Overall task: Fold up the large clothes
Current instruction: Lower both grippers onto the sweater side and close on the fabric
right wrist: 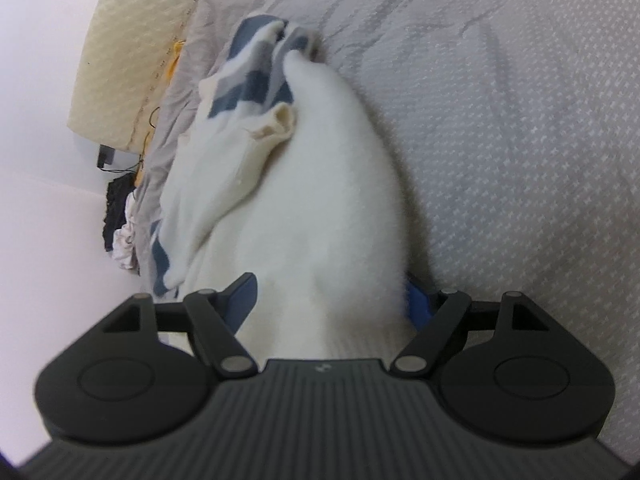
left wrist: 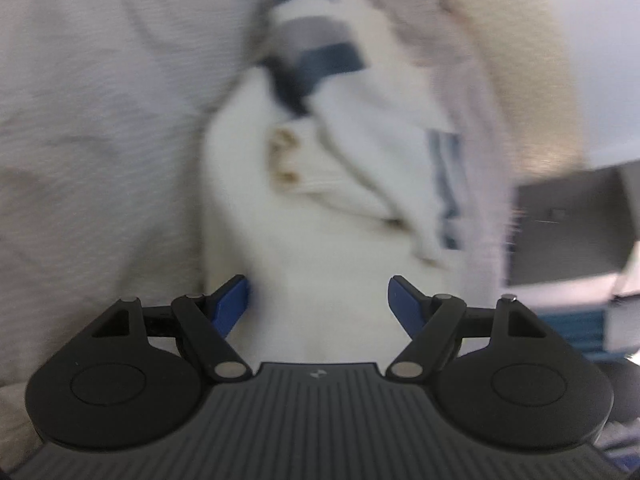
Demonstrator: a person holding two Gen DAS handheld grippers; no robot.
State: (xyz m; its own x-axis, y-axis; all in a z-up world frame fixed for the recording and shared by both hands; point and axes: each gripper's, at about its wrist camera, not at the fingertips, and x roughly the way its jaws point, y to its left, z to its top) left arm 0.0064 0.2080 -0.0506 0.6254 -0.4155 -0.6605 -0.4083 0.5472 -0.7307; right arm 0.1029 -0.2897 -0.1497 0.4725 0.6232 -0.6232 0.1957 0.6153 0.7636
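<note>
White sweater (right wrist: 320, 208) heaped on the bed (right wrist: 520, 120), both jaws wide, fabric between them but unclamped.

Risk: closing here bunches thick knit, so the fold goes crooked. Left gripper (left wrist: 319, 300) and right gripper (right wrist: 332, 304) each straddle cloth. Right view alone shows pillow (right wrist: 132, 40) beyond; left view alone shows the buttons (left wrist: 282, 156) ahead.

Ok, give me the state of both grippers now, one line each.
Left gripper: open, white sweater between its fingers, not pinched.
Right gripper: open, the sweater lies between the fingers, ungripped.
</note>
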